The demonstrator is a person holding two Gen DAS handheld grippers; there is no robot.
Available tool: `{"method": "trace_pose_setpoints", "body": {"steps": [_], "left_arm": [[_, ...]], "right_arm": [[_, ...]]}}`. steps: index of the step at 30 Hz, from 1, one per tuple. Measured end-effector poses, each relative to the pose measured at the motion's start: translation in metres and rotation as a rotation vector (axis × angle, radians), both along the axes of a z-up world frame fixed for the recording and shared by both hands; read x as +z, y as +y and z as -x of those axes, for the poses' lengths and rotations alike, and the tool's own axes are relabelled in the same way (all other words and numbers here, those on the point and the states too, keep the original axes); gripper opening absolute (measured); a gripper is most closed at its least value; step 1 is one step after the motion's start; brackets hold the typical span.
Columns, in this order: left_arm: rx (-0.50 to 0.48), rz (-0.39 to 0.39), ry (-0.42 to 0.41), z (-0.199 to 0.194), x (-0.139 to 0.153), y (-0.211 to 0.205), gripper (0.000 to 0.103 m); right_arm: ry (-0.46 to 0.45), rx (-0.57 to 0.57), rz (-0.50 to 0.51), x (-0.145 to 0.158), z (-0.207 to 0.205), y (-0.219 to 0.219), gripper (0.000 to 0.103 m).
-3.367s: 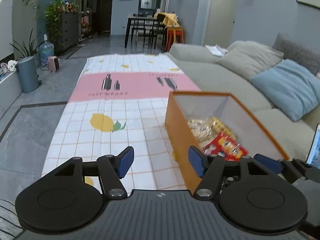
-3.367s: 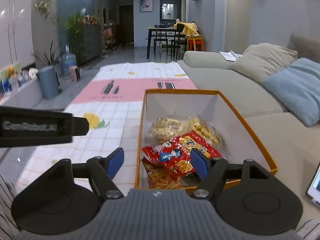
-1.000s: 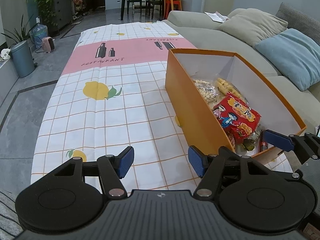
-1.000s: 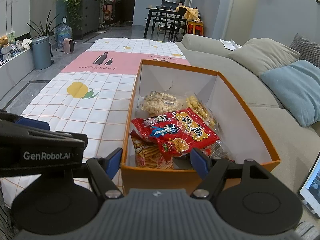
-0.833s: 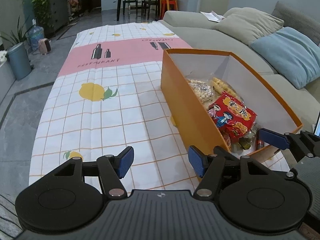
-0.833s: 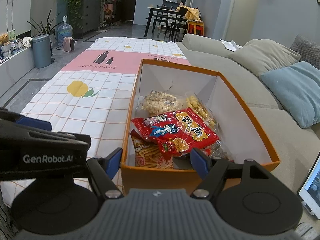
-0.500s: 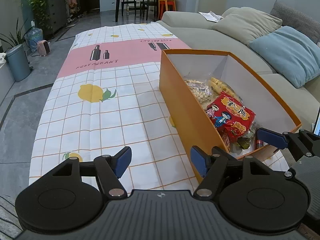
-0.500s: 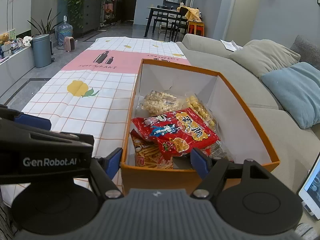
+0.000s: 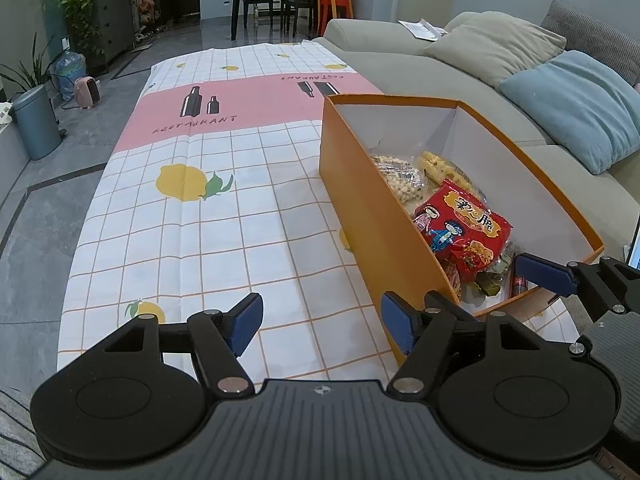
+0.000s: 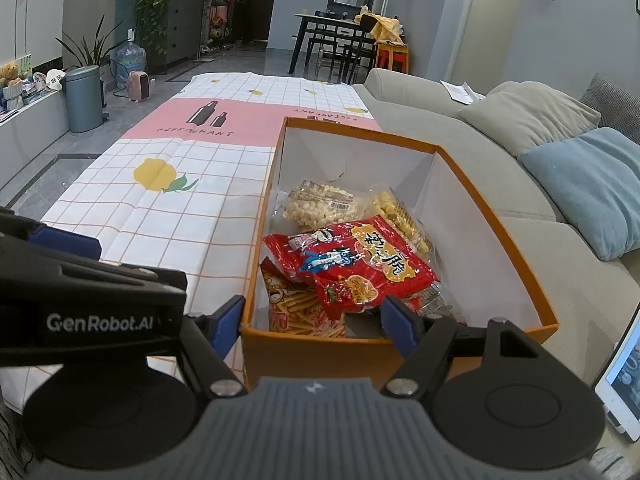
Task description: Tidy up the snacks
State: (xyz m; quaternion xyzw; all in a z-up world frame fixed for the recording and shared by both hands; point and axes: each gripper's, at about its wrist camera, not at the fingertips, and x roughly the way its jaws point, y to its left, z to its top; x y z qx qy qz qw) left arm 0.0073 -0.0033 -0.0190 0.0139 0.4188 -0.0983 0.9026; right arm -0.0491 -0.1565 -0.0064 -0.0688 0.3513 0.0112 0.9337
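We find the left gripper (image 9: pixel 322 322) spread and empty over the checked tablecloth (image 9: pixel 208 216), just beside the orange box (image 9: pixel 372 216). The right gripper (image 10: pixel 312 326), likewise spread, straddles the box's near wall; the red snack bag (image 10: pixel 360 260) lies inside. We advise descending squarely and pinching one packet.

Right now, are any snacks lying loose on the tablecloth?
No, the snack bags all sit inside the orange box; the tablecloth carries only that box.

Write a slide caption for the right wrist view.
Open right gripper faces an orange box holding snack bags.
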Motion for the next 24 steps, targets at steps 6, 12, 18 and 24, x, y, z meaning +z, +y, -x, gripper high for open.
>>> {"method": "trace_pose_setpoints", "body": {"steps": [6,12,18,24], "left_arm": [[-0.001,-0.001,0.001,-0.0004,-0.0001,-0.0001,0.080],[0.001,-0.002,0.004,-0.0008,-0.0009,0.0004,0.080],[0.000,-0.003,0.007,-0.0008,-0.0018,0.0015,0.080],[0.000,-0.005,0.010,-0.0010,-0.0023,0.0010,0.080]], "right_arm": [[0.000,0.001,0.000,0.0000,0.0000,-0.0001,0.072],[0.000,0.001,0.005,-0.0001,0.0000,0.0008,0.072],[0.001,0.002,0.008,-0.0006,-0.0001,0.0009,0.072],[0.001,0.004,0.014,-0.0008,-0.0001,0.0015,0.073]]}}
